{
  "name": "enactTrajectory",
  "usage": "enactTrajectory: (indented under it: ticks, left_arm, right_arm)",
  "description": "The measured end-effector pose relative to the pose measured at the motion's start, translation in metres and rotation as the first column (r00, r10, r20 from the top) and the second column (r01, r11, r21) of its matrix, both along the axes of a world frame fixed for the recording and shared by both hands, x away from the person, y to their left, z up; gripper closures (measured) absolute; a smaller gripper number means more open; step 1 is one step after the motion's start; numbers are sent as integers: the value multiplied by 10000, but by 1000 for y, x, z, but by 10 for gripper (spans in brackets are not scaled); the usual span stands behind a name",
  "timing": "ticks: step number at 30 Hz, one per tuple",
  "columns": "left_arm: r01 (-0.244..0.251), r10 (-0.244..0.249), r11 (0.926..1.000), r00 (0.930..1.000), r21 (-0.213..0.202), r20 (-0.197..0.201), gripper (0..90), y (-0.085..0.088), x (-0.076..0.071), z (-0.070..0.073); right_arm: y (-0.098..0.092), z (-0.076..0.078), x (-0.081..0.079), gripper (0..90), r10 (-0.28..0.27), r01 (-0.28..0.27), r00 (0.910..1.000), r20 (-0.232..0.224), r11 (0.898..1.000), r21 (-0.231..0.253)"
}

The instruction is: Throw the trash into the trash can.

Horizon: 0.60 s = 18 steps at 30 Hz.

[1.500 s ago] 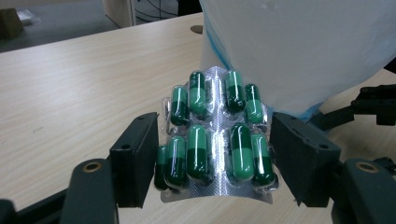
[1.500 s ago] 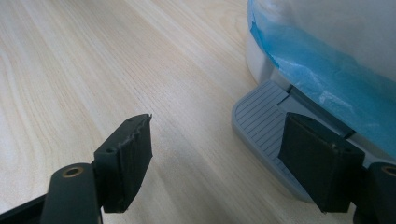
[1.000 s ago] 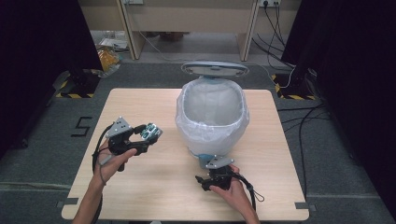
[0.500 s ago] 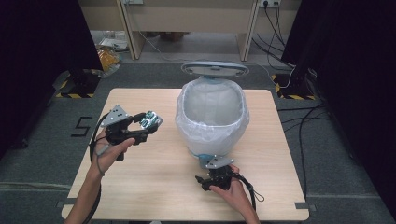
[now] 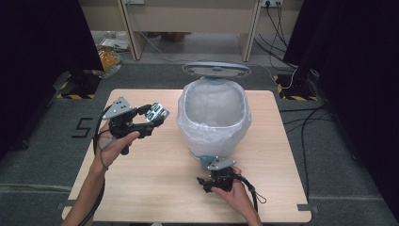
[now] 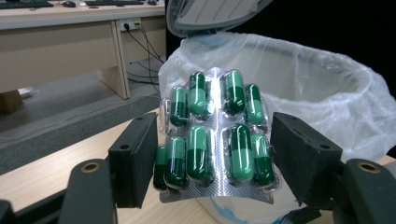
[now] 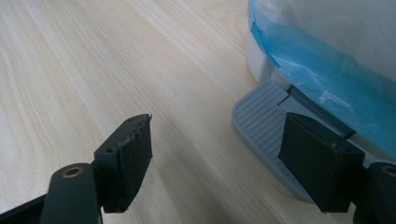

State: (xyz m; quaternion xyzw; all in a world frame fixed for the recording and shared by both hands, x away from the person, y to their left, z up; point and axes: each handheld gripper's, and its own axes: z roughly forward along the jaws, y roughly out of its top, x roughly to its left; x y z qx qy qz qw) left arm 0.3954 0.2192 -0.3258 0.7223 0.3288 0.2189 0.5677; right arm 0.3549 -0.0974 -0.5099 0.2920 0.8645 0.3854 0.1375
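pill pack: silver foil blister sheet of green capsules [image 6: 215, 135], clamped by its side edges and held up off the table, just left of the bin and near its rim
left gripper [image 5: 151, 117]: jaws closed tight on that blister sheet, tips pointing at the bin
bin: white pedal bin lined with a clear plastic bag [image 5: 214, 117], grey lid [image 5: 216, 69] flipped up at the back
pedal: ribbed grey foot pedal [image 7: 266, 126] at the bin's front base
right gripper [image 7: 219, 168]: on the pedal, one jaw over it, the other on the wooden table [image 5: 155, 188]; gap between the jaws, nothing in them
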Motion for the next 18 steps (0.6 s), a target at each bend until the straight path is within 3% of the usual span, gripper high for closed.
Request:
enactTrajectory:
  ticks: [18]
  left_arm:
    - [405, -406, 9992, 9986, 19, 333, 332, -29, 8, 26]
  right_arm:
    - [0, 0, 0, 254, 41, -41, 10000, 27, 10000, -60]
